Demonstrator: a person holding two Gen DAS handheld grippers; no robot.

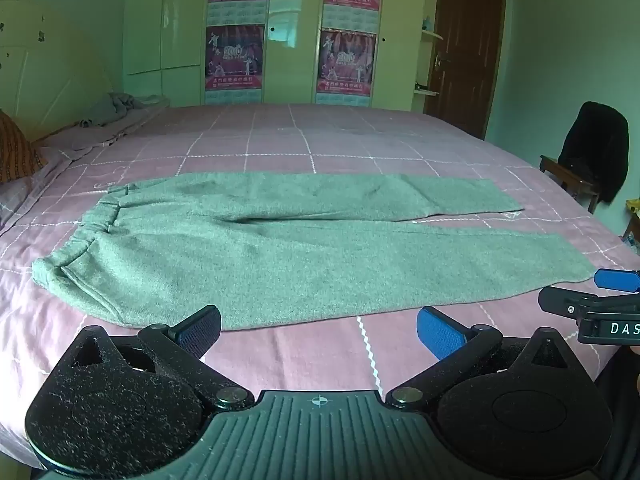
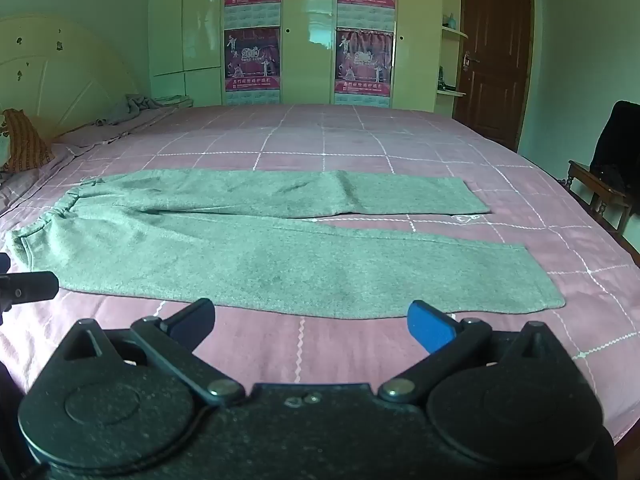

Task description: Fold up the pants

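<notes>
Grey-green pants (image 1: pixel 280 248) lie flat and spread out on the pink checked bed (image 1: pixel 320 140), waistband to the left, both legs running to the right. They also show in the right wrist view (image 2: pixel 280 256). My left gripper (image 1: pixel 318 330) is open and empty, just short of the pants' near edge. My right gripper (image 2: pixel 312 322) is open and empty, just short of the near leg's edge. The right gripper's fingers (image 1: pixel 616 280) show at the right edge of the left wrist view, close to the near leg's hem.
A wardrobe with red posters (image 1: pixel 292 32) stands beyond the bed. A brown door (image 1: pixel 464 48) is at the back right. A wooden chair with a dark garment (image 1: pixel 592 156) stands at the right. Crumpled cloth (image 1: pixel 116 108) and a striped pillow (image 1: pixel 16 152) lie at the left.
</notes>
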